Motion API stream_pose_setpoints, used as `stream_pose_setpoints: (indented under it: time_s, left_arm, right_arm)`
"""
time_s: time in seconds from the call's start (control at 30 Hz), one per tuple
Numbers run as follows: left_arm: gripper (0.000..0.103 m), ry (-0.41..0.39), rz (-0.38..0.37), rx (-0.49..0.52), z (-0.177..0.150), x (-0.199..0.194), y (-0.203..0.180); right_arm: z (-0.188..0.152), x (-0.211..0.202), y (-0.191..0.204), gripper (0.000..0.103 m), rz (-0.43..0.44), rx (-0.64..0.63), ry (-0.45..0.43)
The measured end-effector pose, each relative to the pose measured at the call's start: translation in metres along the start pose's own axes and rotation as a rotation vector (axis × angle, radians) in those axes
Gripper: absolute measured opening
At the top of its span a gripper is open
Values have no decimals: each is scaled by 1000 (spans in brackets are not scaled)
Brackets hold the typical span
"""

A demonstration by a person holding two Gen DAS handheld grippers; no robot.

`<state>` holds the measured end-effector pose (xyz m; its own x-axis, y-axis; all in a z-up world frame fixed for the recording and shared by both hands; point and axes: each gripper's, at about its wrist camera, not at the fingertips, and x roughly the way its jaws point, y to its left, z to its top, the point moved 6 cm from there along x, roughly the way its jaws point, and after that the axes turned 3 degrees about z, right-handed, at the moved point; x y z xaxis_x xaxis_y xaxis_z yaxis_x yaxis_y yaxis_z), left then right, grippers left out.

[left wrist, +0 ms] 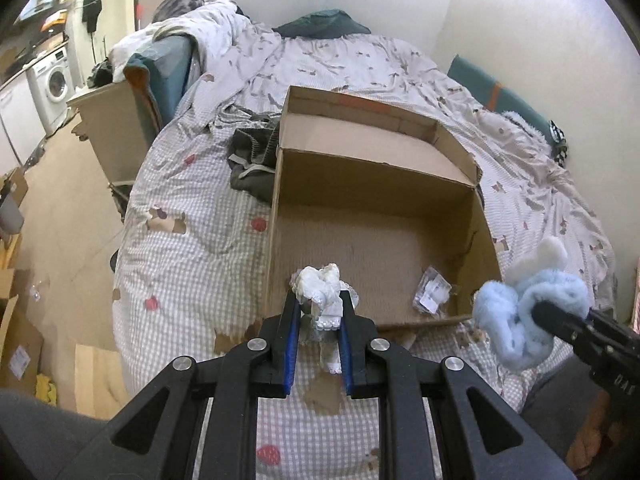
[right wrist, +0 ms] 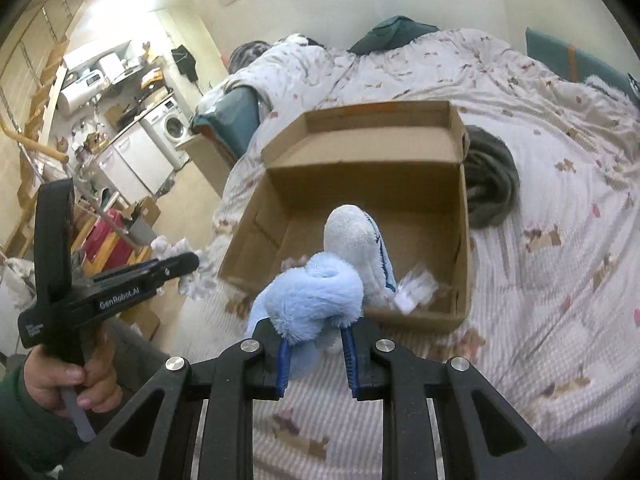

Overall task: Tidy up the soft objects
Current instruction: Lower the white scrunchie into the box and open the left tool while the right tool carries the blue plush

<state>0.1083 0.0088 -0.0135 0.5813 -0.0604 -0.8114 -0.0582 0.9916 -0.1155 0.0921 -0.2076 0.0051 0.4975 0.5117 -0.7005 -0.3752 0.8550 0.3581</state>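
Observation:
An open cardboard box (left wrist: 400, 184) lies on the bed, also in the right wrist view (right wrist: 462, 216). My left gripper (left wrist: 319, 304) is shut on a white lacy soft item (left wrist: 320, 286), held just above the box's near edge. It shows at the left of the right wrist view (right wrist: 180, 268). My right gripper (right wrist: 314, 330) is shut on a fluffy light-blue and white plush item (right wrist: 320, 296), held at the box's near right corner; it also shows in the left wrist view (left wrist: 532, 308). A small clear plastic packet (left wrist: 434, 294) lies inside the box.
A dark grey garment (left wrist: 250, 160) lies on the bed beside the box (right wrist: 490, 184). A rumpled duvet (left wrist: 224, 28) and teal pillows (left wrist: 328, 24) sit at the head. A wooden nightstand (left wrist: 112, 128) and a washing machine (left wrist: 54, 80) stand on the left.

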Motion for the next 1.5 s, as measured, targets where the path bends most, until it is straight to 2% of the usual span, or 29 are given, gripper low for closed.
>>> stream_pose_setpoints:
  time_s: [0.2, 0.43, 0.6, 0.8, 0.9, 1.0, 1.23, 1.5]
  left_arm:
    - [16, 27, 4, 8, 21, 23, -3]
    - [16, 20, 29, 67, 35, 41, -16]
    - [16, -2, 55, 117, 41, 60, -26]
    - [16, -27, 88, 134, 32, 80, -24]
    - [16, -70, 117, 144, 35, 78, -20]
    - [16, -60, 112, 112, 35, 80, -12]
    - [17, 30, 112, 12, 25, 97, 6]
    - [16, 27, 109, 35, 22, 98, -1]
  right_arm:
    - [26, 21, -18, 23, -16, 31, -16]
    - [35, 48, -32, 24, -33, 49, -18]
    - [30, 63, -43, 24, -40, 69, -19]
    - [14, 82, -62, 24, -73, 134, 30]
    - [14, 84, -66, 25, -79, 147, 31]
    - [10, 91, -71, 25, -68, 191, 63]
    - [8, 100, -77, 25, -82, 214, 88]
    - [8, 105, -72, 26, -94, 181, 98]
